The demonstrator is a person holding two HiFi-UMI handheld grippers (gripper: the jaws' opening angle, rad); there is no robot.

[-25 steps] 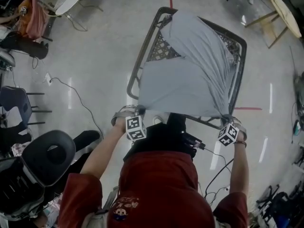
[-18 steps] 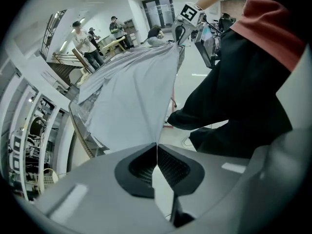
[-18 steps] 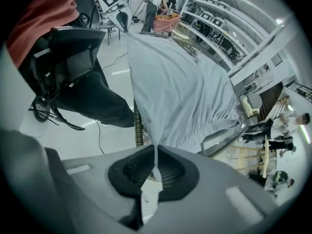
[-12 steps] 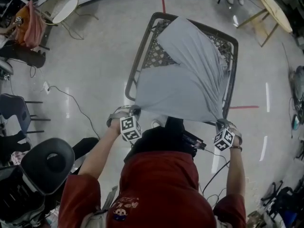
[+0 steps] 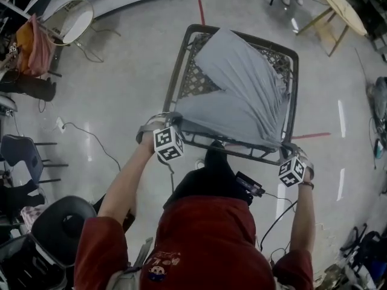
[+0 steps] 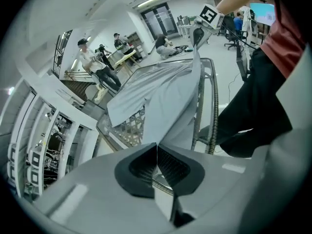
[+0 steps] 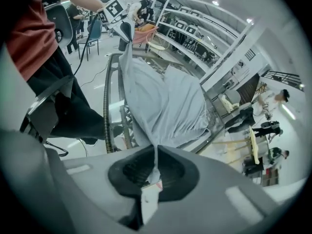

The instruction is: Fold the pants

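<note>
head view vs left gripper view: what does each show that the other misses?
Only head view: red floor tape and the marker cube on the left gripper. Only left gripper view: that gripper's jaws shut on an edge of the pants, and people standing in the background. Both: the pants draped over the metal mesh table, with the right gripper pinching the other corner.

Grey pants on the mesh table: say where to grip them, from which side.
Take the pants by their two near corners, from the person's side: that edge runs free along the near rail of the mesh table. The left gripper and right gripper are shut on them there.
</note>
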